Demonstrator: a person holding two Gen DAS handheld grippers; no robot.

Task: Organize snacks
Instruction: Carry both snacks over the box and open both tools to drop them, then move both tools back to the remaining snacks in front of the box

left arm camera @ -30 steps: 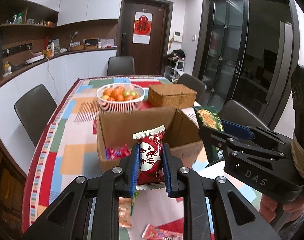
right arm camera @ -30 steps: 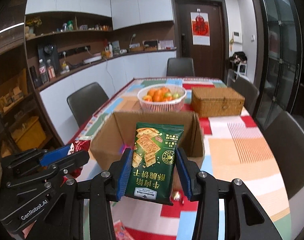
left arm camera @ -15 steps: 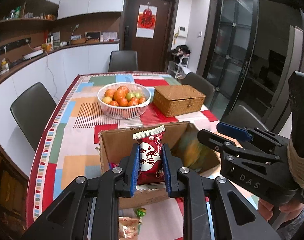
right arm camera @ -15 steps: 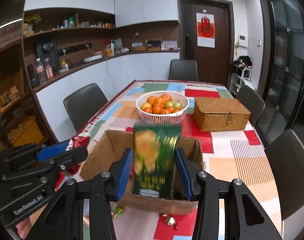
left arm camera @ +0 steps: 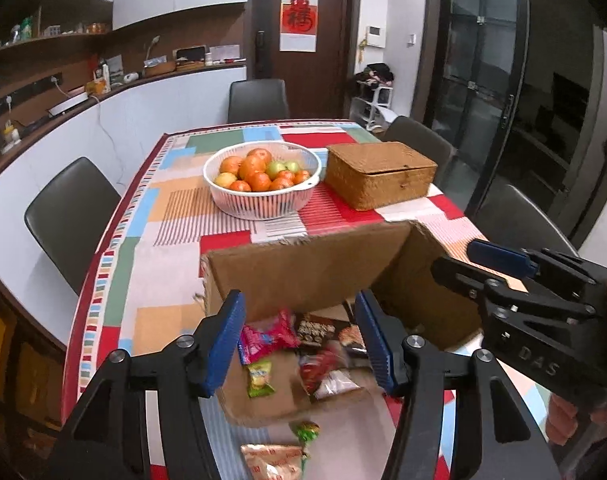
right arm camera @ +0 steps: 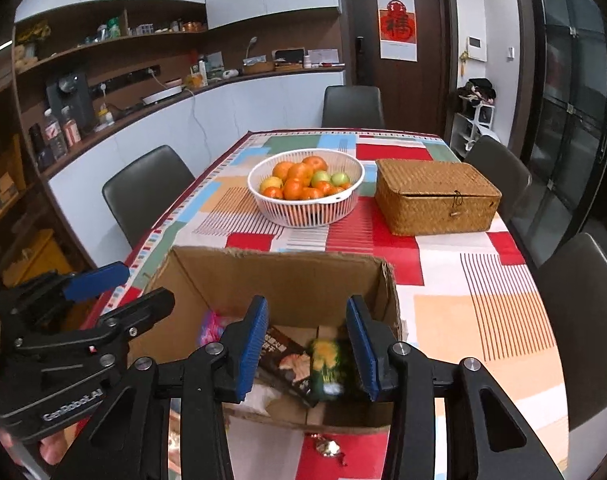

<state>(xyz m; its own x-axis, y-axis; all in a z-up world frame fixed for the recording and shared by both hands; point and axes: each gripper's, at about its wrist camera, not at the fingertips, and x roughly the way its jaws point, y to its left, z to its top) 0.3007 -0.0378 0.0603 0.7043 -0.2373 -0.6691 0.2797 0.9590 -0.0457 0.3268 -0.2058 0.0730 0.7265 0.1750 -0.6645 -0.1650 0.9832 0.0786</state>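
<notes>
Your left tongs hang right over the open cardboard box, and they have just been opening. They are let go now, with nothing pinched between the blue pads. The red snack bag looks blurry inside the box, under the tongs, next to a pink packet and a small yellow-green packet.

Your right tongs hang over the same box too. The jaws have just closed a tiny bit, yet the green cracker bag is blurry and sits low in the box, leaning by the right pad. I cannot tell if the pads press on it. A dark snack pack lies in the box just left of the green bag.

In front of the box, on the counter with its patchwork cloth, lie an orange packet and a green wrapped candy. A shiny candy also lies there. Behind the box stands a white fruit basket, and to the right of the basket sits a woven box with its lid shut.
</notes>
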